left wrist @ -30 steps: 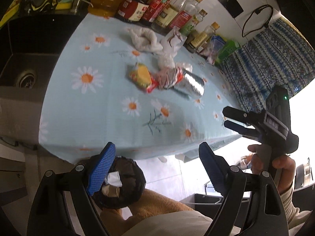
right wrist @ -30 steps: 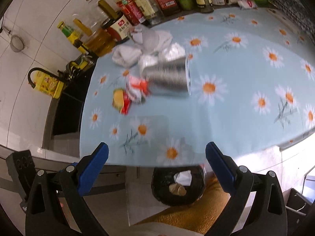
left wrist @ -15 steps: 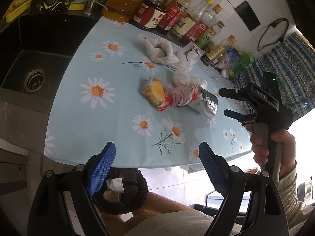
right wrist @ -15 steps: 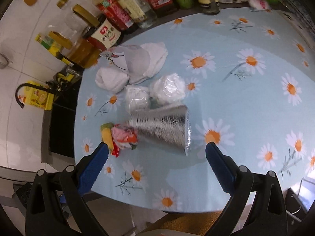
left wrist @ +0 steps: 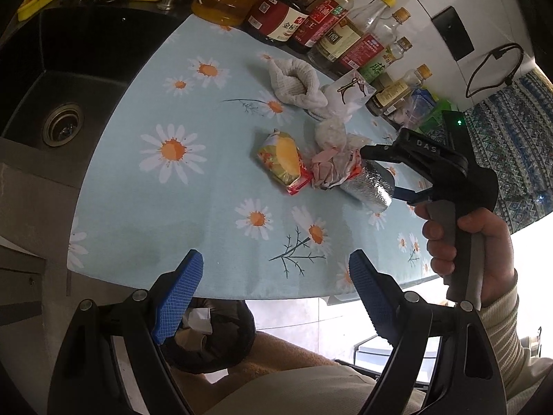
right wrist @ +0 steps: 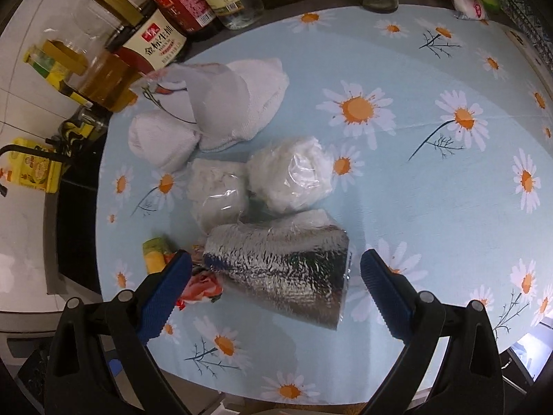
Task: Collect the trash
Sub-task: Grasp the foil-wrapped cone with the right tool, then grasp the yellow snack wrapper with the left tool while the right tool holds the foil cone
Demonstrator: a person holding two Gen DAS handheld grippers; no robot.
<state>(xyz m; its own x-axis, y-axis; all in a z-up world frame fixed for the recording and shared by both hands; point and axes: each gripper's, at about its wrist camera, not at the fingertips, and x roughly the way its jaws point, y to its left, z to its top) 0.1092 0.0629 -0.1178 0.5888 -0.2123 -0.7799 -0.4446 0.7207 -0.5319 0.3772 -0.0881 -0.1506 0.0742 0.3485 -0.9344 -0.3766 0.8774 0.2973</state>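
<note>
On the daisy-print tablecloth [left wrist: 179, 207] lies a heap of trash. It holds a silver foil pouch [right wrist: 287, 266], a crumpled pink-red wrapper [left wrist: 328, 169], a yellow-red snack wrapper [left wrist: 283, 159] and two clear bags of white stuff [right wrist: 290, 180]. My right gripper [right wrist: 276, 263] hovers open over the foil pouch [left wrist: 369, 186], one finger on each side and neither pad pressing it. In the left wrist view the right gripper [left wrist: 382, 173] is held by a hand. My left gripper [left wrist: 274, 276] stands open and empty at the table's near edge, above a black trash bin [left wrist: 214, 335].
A white cloth [right wrist: 249, 103] and a printed plastic bag [left wrist: 349, 93] lie behind the heap. Sauce and oil bottles [left wrist: 287, 17] line the back wall. A dark sink [left wrist: 62, 124] adjoins the table on the left. The bin holds paper scraps.
The right gripper has moved in from the table's edge and dropped over the foil pouch, staying open. The left gripper has shifted slightly toward the table and rolled a little, still open.
</note>
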